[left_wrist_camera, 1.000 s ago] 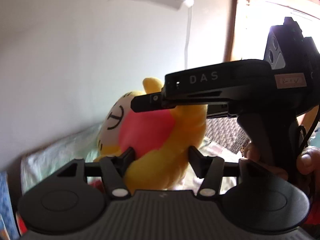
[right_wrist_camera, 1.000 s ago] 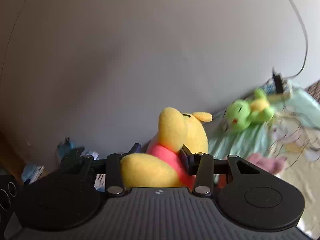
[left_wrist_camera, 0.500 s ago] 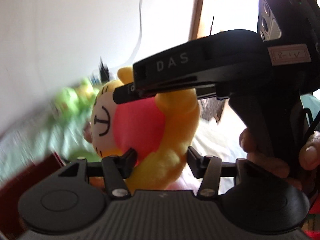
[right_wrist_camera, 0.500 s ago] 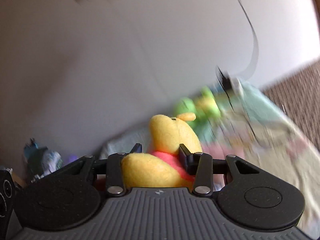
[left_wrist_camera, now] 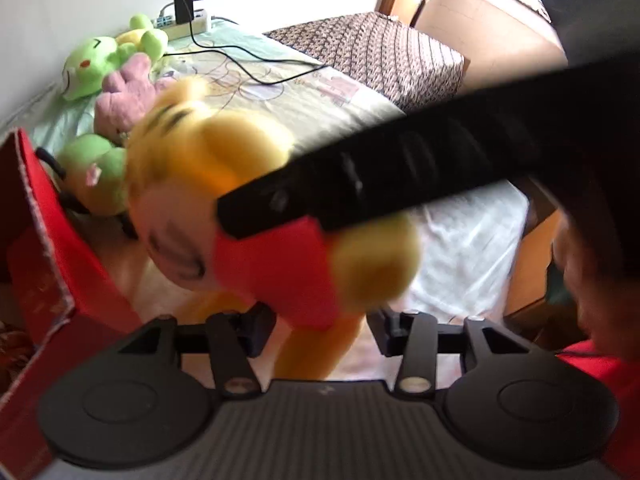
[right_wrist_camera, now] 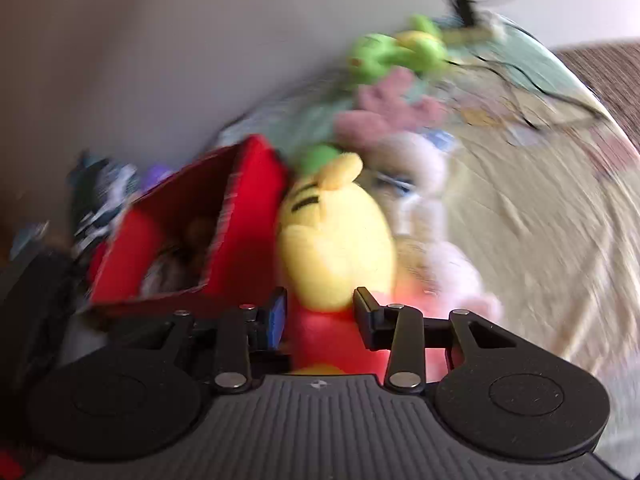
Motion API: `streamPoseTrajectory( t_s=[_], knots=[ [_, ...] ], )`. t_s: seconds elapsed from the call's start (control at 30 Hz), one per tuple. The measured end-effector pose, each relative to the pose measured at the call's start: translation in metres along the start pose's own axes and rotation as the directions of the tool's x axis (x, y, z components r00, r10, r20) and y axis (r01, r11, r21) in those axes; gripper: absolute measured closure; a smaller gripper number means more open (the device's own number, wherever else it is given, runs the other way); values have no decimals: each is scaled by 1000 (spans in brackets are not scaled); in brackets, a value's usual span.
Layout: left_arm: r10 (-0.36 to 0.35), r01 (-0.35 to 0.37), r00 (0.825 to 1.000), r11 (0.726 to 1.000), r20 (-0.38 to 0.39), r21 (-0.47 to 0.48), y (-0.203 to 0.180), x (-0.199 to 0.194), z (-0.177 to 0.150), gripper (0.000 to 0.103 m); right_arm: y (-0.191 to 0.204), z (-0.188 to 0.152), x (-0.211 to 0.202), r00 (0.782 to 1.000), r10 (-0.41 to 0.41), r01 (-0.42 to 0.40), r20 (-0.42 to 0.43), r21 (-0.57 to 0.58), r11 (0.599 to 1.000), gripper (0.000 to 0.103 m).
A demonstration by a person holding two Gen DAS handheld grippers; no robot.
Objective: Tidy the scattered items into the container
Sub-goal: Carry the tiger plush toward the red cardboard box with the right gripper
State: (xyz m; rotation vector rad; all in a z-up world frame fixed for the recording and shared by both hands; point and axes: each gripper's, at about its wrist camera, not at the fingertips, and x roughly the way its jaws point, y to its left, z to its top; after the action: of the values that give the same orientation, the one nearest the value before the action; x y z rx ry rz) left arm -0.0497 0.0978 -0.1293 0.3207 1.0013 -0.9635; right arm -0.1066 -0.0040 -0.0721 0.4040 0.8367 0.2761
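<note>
A yellow bear plush in a red shirt (left_wrist_camera: 280, 264) hangs over the bed, head toward the red box (left_wrist_camera: 52, 240). My left gripper (left_wrist_camera: 320, 332) is shut on its lower body. My right gripper (right_wrist_camera: 320, 312) is shut on its red torso (right_wrist_camera: 328, 336), its yellow head (right_wrist_camera: 336, 240) pointing forward beside the red box (right_wrist_camera: 248, 216). The right gripper's black body (left_wrist_camera: 400, 176) crosses the left wrist view above the plush. Both views are motion-blurred.
On the bed lie a green frog plush (left_wrist_camera: 100, 64), a pink plush (left_wrist_camera: 128, 100), another green plush (left_wrist_camera: 96, 168) and a white plush (right_wrist_camera: 416, 168). A power strip with cables (left_wrist_camera: 184, 20) sits at the wall. A patterned cushion (left_wrist_camera: 380, 52) lies beyond.
Both grippers have swung down from facing the wall to facing the bed, carrying the bear plush toward the red box, which has come into view.
</note>
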Motion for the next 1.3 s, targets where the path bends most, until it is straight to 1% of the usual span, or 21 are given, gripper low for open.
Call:
streamPoseTrajectory(
  t_s=[0.07, 0.1, 0.17, 0.23, 0.27, 0.33, 0.4, 0.5, 0.6, 0.7, 0.8, 0.97, 1.07, 1.17, 1.27, 1.3],
  knots=[
    [22, -22, 999, 1000, 34, 10, -19, -14, 5, 56, 10, 2, -7, 999, -20, 23, 39, -89, 996, 63],
    [36, -37, 998, 999, 49, 14, -23, -16, 8, 56, 11, 4, -11, 998, -24, 29, 54, -108, 994, 63],
    [50, -51, 996, 999, 69, 12, -33, -24, 16, 57, 5, 9, -17, 997, -21, 28, 68, -107, 994, 63],
    [47, -50, 995, 998, 89, 25, -46, -36, 21, 57, -4, 15, -24, 997, -25, 32, 76, -95, 995, 63],
    [50, -54, 995, 998, 90, 40, -55, -40, 22, 57, -9, 18, -27, 997, -31, 37, 70, -90, 995, 63],
    [76, -82, 994, 994, 79, 74, -60, -32, 19, 57, -21, 20, -25, 998, -43, 46, 42, -71, 996, 63],
    [105, -108, 994, 991, 44, 82, -64, -25, 10, 57, -34, 19, -20, 1000, -10, 10, 1, -13, 1000, 63],
    [127, -126, 992, 990, -7, 71, -56, -14, -1, 56, -43, 10, -9, 995, 80, -76, -60, 71, 995, 64],
    [146, -144, 989, 988, -30, 52, -49, -16, -16, 55, -37, 1, -2, 987, 124, -118, -100, 69, 991, 64],
    [161, -161, 985, 987, -55, 13, -39, -14, -25, 55, -30, 1, 7, 975, 167, -161, -147, 52, 986, 64],
    [174, -175, 983, 985, -57, -2, -39, -19, -29, 55, -28, 1, 11, 967, 197, -191, -159, 56, 980, 64],
    [187, -187, 981, 982, -49, -4, -37, -23, -33, 55, -31, 5, 22, 948, 266, -249, -177, 110, 962, 64],
    [195, -196, 979, 980, -66, -15, -34, -24, -35, 55, -29, 5, 30, 940, 280, -262, -193, 115, 958, 66],
    [198, -200, 978, 980, -64, -14, -32, -28, -36, 54, -28, 8, 33, 936, 292, -274, -199, 114, 955, 67],
    [201, -202, 978, 979, -64, -20, -29, -37, -39, 52, -27, 13, 28, 934, 307, -295, -184, 91, 951, 64],
    [203, -205, 977, 978, -64, -27, -27, -41, -39, 52, -29, 14, 26, 933, 314, -302, -176, 93, 949, 60]
  ],
)
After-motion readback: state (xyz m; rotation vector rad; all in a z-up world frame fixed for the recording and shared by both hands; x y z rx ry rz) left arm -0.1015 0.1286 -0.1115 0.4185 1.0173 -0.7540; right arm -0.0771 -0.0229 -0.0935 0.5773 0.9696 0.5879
